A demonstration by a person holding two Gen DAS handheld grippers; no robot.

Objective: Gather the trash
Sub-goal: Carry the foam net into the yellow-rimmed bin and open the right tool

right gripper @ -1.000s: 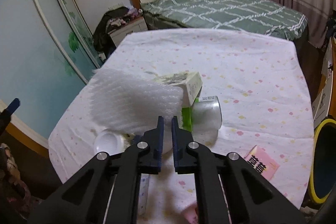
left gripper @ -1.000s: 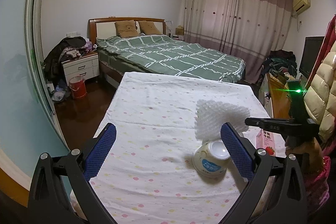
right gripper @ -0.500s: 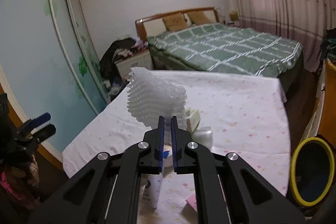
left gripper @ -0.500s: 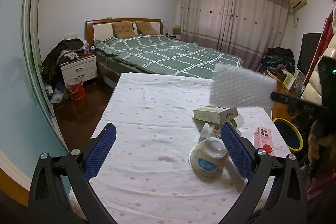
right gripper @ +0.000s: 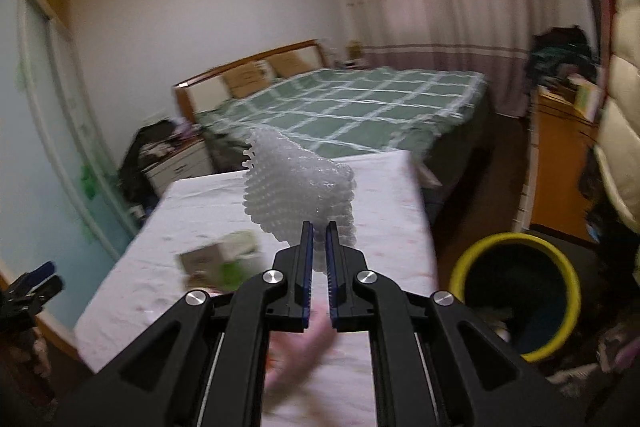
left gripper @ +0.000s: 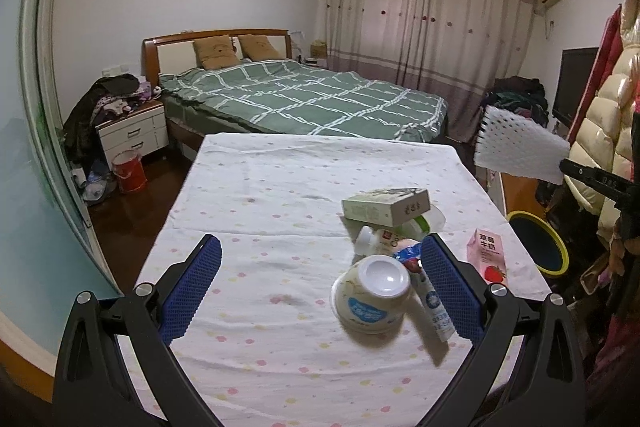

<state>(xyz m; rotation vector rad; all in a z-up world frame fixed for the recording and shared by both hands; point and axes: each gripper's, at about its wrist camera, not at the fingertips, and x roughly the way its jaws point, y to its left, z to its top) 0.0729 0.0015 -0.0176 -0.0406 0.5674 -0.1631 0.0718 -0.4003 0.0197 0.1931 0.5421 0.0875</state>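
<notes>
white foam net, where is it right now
The white foam net is off the table, pinched in the right gripper; in the left wrist view it hangs at far right, above the yellow-rimmed bin.

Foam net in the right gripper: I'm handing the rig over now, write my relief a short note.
Right gripper: shut on the white foam net, held in the air, not yet over the yellow-rimmed bin beside the table.
Left gripper: open, empty, above the table.
On the table: overturned bowl, tube, small bottle, green-white box, pink strawberry milk carton.
Done: net picked up.
Left: drop it in the bin, then collect the rest.
</notes>
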